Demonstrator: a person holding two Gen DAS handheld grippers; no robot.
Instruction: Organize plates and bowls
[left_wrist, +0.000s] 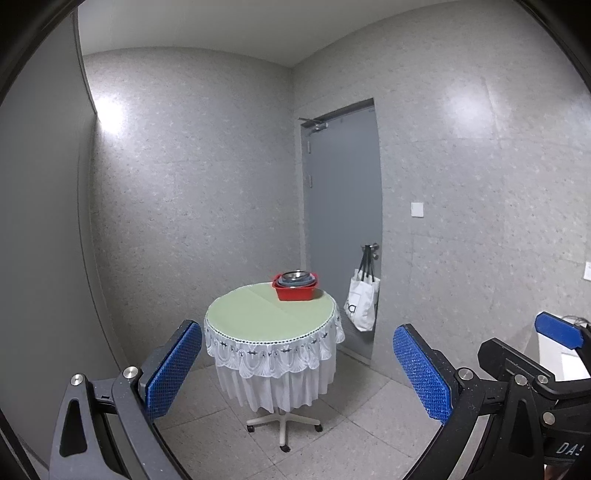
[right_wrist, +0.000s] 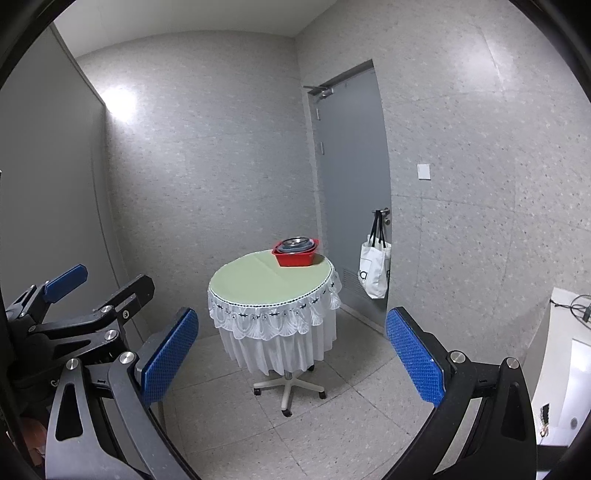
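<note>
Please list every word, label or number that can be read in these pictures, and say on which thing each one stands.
"DAS": white letters on the black body of the right gripper, cut off by the picture edge.
"G": one white letter on the left gripper; the rest is hidden.
White tote bag on the door handle: dark print, too blurred to read.

a round table (left_wrist: 258, 306) stands out in the middle of the floor, pale green top, a white lace-edged cloth (left_wrist: 275, 354) hanging down in a skirt, and a white wheeled base (left_wrist: 283, 424) poking out underneath. behind it to the right there's a grey door (left_wrist: 341, 206), closer arm up at the top, and a white tote bag (left_wrist: 362, 302) hanging by black straps from the handle. a white wall switch (left_wrist: 417, 209) sits on the speckled grey wall right of the door. far right, a white counter (right_wrist: 565, 354) with a dark cable on it. pale tiled floor (left_wrist: 351, 435) all round.
</note>
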